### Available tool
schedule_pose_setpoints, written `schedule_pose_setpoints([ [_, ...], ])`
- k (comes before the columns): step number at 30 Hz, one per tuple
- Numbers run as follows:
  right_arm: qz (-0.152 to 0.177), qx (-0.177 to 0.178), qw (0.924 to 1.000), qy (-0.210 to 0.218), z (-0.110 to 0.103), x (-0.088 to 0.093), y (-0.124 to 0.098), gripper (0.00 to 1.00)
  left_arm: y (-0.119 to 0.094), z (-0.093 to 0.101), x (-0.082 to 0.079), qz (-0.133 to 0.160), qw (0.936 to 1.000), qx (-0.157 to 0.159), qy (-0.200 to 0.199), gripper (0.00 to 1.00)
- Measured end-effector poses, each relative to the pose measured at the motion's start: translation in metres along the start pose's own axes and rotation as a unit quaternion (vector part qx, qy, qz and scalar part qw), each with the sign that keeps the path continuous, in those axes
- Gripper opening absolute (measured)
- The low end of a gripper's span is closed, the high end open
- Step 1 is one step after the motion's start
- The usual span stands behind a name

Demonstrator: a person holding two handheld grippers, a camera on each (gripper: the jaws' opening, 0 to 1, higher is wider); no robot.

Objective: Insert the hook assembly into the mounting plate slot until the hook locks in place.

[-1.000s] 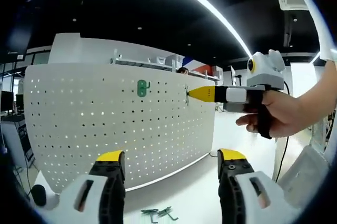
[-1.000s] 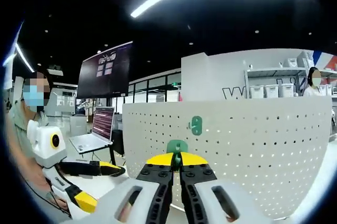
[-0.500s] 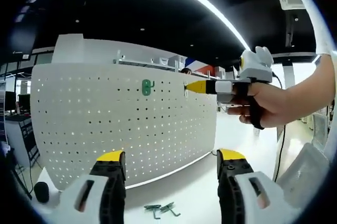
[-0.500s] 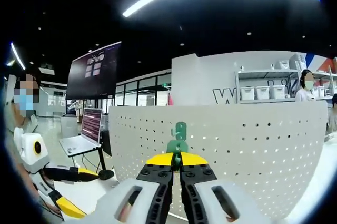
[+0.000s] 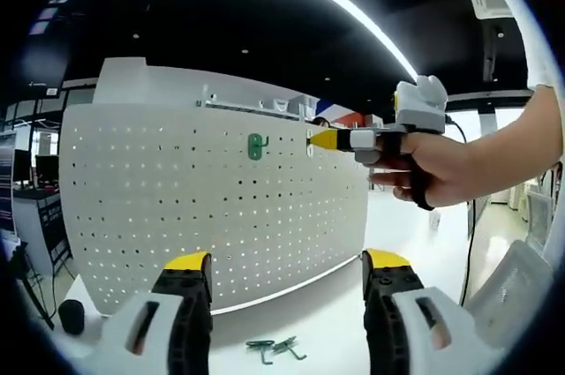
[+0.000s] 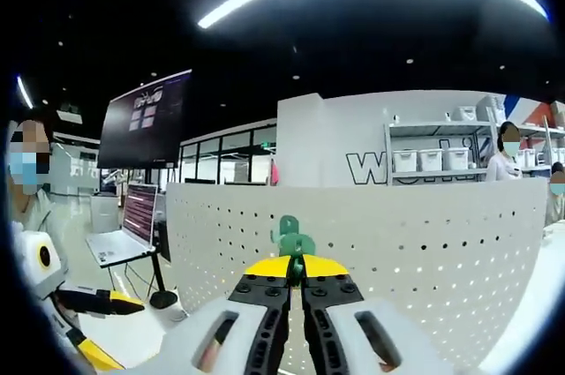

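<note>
Your right gripper (image 6: 297, 262) has its jaws pressed together on a green hook (image 6: 297, 245), which sticks up between the yellow tips in the right gripper view. Just behind it stands the white pegboard (image 6: 424, 243), the mounting plate for this job, upright on the table. A second green hook (image 6: 288, 226) shows on the board directly above the held one, so the two overlap; you cannot tell from here whether the held hook touches the board.

In the left gripper view, your right gripper (image 5: 320, 138) comes in from the right, held in your hand (image 5: 431, 168), its yellow tip right at the upper right part of the pegboard (image 5: 177, 207). The mounted green hook (image 5: 256, 146) hangs just left of that tip. Whether the tip is in contact with the board is not clear.

Your left gripper (image 5: 284, 271) has its jaws spread wide, holding nothing, low in front of the board. Between them, on the white tabletop (image 5: 335, 304), lie a few loose green hooks (image 5: 272, 350).

To the left in the right gripper view, an open laptop (image 6: 124, 229) sits on a stand beneath a dark wall screen (image 6: 146, 119).
</note>
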State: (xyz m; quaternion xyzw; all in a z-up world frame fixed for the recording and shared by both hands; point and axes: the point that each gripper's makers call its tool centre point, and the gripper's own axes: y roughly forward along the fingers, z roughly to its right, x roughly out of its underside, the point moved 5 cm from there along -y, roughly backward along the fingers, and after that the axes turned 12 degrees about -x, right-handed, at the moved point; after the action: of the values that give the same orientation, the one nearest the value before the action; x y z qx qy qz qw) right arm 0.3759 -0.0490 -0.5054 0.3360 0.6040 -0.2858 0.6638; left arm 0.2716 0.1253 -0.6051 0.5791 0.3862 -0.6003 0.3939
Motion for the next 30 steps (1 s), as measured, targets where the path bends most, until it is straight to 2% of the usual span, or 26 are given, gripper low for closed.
schedule_pose_setpoints([
  [12, 0.006, 0.026, 0.9996, -0.005, 0.016, -0.005, 0.010, 0.01, -0.001, -0.001, 0.002, -0.001, 1.0000, -0.002, -0.001, 0.71],
  [30, 0.008, 0.048, 0.9984, -0.028, 0.027, -0.010, 0.028, 0.01, -0.002, -0.002, 0.003, -0.002, 1.0000, -0.004, -0.004, 0.70],
])
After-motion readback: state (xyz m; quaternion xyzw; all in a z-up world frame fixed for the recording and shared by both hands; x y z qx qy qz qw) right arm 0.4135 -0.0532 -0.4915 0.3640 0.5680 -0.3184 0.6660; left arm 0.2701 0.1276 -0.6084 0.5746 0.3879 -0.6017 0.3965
